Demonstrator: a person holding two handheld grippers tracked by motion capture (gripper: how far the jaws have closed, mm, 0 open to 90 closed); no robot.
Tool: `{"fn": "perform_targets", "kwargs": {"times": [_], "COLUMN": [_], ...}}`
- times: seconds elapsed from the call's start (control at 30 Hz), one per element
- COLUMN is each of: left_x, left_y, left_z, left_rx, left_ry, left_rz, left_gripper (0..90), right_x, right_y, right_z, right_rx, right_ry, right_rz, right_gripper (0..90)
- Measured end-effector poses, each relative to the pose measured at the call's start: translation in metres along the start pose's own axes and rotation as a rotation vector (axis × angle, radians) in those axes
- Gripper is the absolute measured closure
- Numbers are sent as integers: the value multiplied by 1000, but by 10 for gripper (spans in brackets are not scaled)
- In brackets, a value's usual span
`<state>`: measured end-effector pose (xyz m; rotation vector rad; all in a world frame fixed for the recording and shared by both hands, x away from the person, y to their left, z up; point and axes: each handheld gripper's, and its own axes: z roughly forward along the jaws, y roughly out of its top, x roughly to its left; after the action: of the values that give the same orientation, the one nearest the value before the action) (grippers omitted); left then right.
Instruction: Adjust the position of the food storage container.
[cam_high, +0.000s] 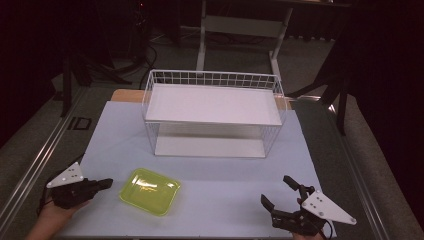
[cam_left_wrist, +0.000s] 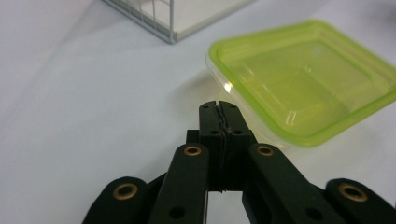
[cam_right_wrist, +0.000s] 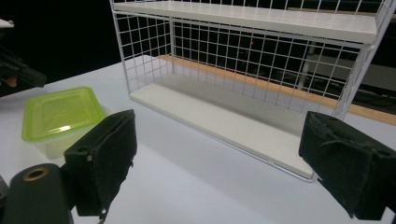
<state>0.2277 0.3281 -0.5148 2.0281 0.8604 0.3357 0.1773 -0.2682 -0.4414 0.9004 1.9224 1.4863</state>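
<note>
On the desk (cam_high: 210, 195), near its front edge, a green-lidded container (cam_high: 150, 191) is set before the wire shelf (cam_high: 213, 112), presumably for reach. The left hand-held gripper (cam_high: 106, 183) is held pinched together beside it; the right hand-held gripper (cam_high: 278, 191) is held spread apart, empty.

Open table in front of you, rack blocking the far half

Your left gripper (cam_high: 102, 184) sits jaws together just beside the green container (cam_high: 150, 191), which stands in its way to the right. Your right gripper (cam_high: 280, 191), jaws wide, has bare table (cam_high: 225, 170) ahead up to the wire rack (cam_high: 214, 115). The rack's lower shelf (cam_right_wrist: 224, 119) is open at the front.
</note>
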Motion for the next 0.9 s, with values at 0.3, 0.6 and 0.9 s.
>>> {"fn": "perform_targets", "kwargs": {"times": [0.3,0.6,0.9], "left_x": [-8,-20,-36], "left_y": [3,11,21], "left_z": [14,24,40], "left_rx": [66,75,73], "left_ry": [-50,-95,-155], "left_rz": [25,38,45], "left_gripper": [900,900,900], "right_x": [-1,-3,-2], "right_y": [0,-1,-1], "right_z": [0,-1,0], "right_rx": [2,-3,7], "right_ry": [9,13,16], "right_rz": [5,16,18], "right_gripper": [116,116,117]}}
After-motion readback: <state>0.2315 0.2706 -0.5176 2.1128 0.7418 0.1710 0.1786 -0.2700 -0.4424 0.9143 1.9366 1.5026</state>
